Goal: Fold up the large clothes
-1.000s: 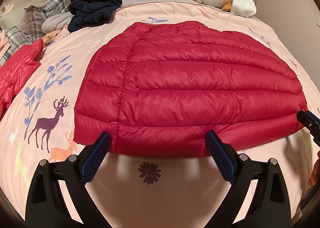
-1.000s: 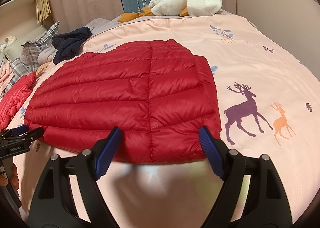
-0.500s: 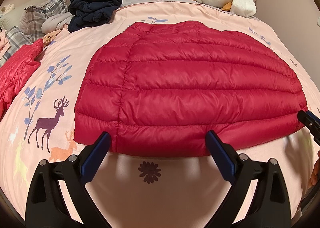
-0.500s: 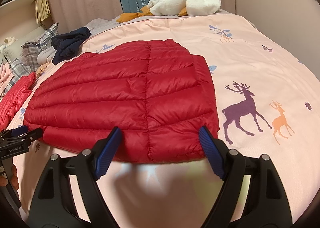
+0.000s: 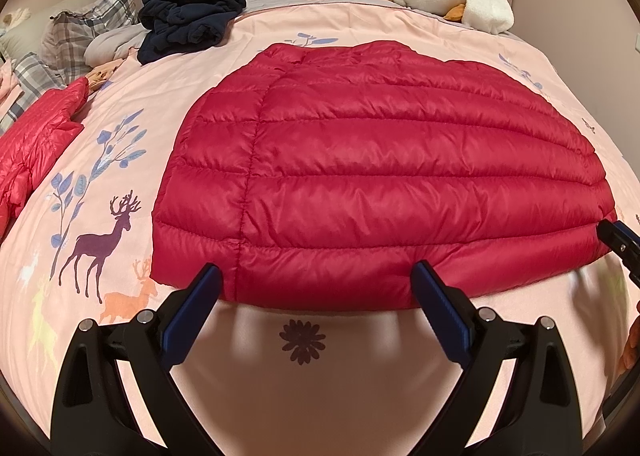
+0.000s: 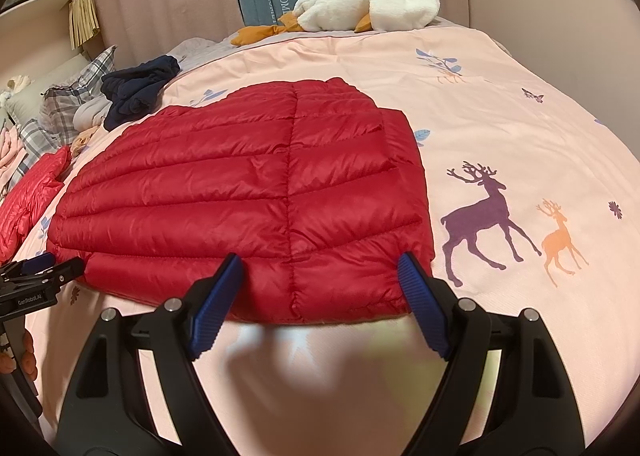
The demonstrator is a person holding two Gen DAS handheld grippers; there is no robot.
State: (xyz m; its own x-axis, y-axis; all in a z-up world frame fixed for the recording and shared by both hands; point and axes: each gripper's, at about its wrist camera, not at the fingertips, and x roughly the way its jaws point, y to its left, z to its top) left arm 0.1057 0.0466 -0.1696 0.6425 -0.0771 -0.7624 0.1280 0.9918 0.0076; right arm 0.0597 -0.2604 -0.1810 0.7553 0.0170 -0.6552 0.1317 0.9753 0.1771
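Observation:
A dark red quilted down jacket (image 5: 380, 176) lies folded flat in the middle of the pink bed; it also shows in the right wrist view (image 6: 248, 200). My left gripper (image 5: 316, 276) is open and empty, its blue pads at the jacket's near hem towards its left corner. My right gripper (image 6: 320, 268) is open and empty, its jaws spread at the near hem by the jacket's right corner. Each gripper shows at the edge of the other's view: the right one (image 5: 620, 248), the left one (image 6: 36, 276).
The pink deer-print duvet (image 6: 520, 144) covers the bed. A second red down jacket (image 5: 36, 144) lies at the left edge. Folded navy clothes (image 5: 188, 20), plaid pillows (image 5: 80, 32) and a white goose plush (image 6: 368, 0) lie at the far side.
The right gripper has edged slightly forward towards the jacket's hem. The left gripper and the jacket have not moved.

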